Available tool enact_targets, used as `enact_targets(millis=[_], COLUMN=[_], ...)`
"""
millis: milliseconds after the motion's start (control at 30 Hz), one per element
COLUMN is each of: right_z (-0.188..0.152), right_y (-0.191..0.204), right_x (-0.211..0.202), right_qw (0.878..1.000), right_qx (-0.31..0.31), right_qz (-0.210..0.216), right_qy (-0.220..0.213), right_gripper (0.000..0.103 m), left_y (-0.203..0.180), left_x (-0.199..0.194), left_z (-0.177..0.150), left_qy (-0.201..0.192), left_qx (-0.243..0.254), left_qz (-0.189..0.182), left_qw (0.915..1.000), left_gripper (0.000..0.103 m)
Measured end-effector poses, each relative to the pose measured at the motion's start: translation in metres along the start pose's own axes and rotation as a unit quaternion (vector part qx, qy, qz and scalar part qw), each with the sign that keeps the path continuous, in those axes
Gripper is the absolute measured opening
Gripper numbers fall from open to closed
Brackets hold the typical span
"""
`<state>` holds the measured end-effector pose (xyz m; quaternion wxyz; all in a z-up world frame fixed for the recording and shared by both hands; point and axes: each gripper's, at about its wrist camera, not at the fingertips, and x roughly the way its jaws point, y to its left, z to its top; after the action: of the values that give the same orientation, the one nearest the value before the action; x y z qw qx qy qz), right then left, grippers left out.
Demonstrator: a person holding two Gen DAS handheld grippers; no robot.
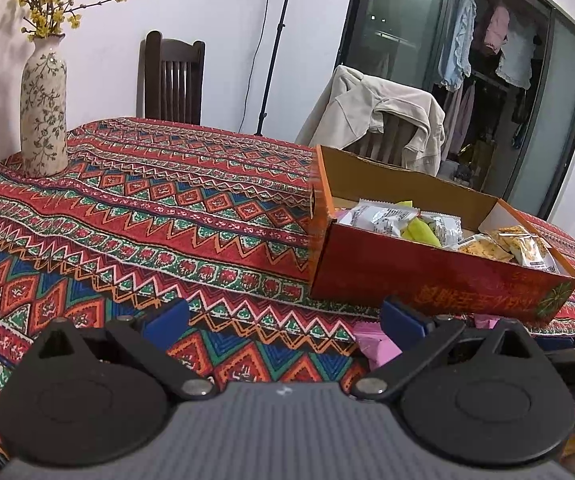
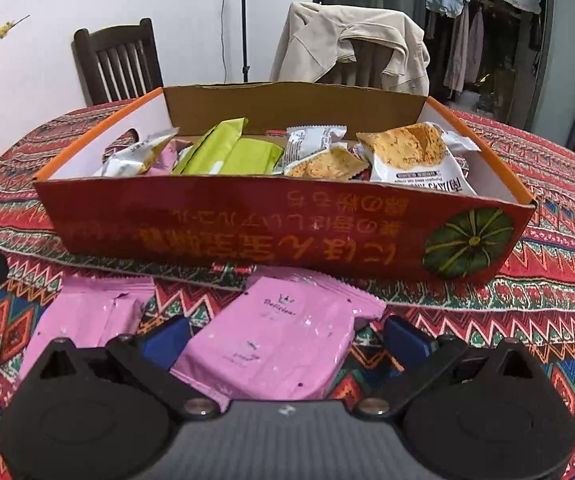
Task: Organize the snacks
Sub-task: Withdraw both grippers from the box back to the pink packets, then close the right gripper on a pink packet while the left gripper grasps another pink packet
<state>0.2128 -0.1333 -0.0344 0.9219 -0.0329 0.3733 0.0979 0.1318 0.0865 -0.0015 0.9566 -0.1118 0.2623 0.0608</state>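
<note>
Right wrist view gives me the clearest look: my right hand-held gripper has its blue fingers spread wide, with a pink snack packet lying flat on the bench between them, not pinched. A second pink packet lies just to its left, also on the patterned cloth. Directly beyond both stands the red cardboard box, open-topped, a green pumpkin printed on its near wall. Inside I can see green packets, a silver packet and cracker packets heaped together, plus a pink one at the left end.

From the left wrist view, my left hand-held gripper is likewise wide open and holds nothing; it hangs over bare cloth, with the box ahead and to its right. A corner of pink packet shows by its right finger. A flowered vase with yellow blossoms stands at the far left of the bench, well apart from the box. A beige jacket is draped over a chair behind.
</note>
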Motion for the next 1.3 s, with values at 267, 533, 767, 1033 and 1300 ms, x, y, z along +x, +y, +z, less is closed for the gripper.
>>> enact_targets(millis=[267, 533, 767, 1033, 1300], right_z=[-0.011, -0.024, -0.033, -0.035, -0.037], right_y=[-0.015, -0.042, -0.063, -0.074, -0.077], right_x=[-0.022, -0.035, -0.041, -0.048, -0.053], right_qw=[0.998, 0.998, 0.996, 0.993, 0.992], right_qx=[-0.037, -0.022, 0.016, 0.044, 0.049], right_qz=[0.036, 0.029, 0.043, 0.044, 0.046], right_qy=[-0.021, -0.046, -0.076, -0.097, -0.105], right_gripper=[0.066, 0.064, 0.064, 0.064, 0.064], left_y=[0.001, -0.002, -0.021, -0.069, -0.107], left_x=[0.003, 0.01, 0.008, 0.009, 0.023], left_z=[-0.001, -0.003, -0.002, -0.009, -0.021], left_qy=[0.007, 0.02, 0.029, 0.066, 0.094], left_qx=[-0.004, 0.004, 0.039, 0.064, 0.083], left_qz=[0.006, 0.012, 0.03, 0.021, 0.032], left_qw=[1.0, 0.9997, 0.9984, 0.9956, 0.9916], left_gripper=[0.103, 0.103, 0.103, 0.103, 0.103])
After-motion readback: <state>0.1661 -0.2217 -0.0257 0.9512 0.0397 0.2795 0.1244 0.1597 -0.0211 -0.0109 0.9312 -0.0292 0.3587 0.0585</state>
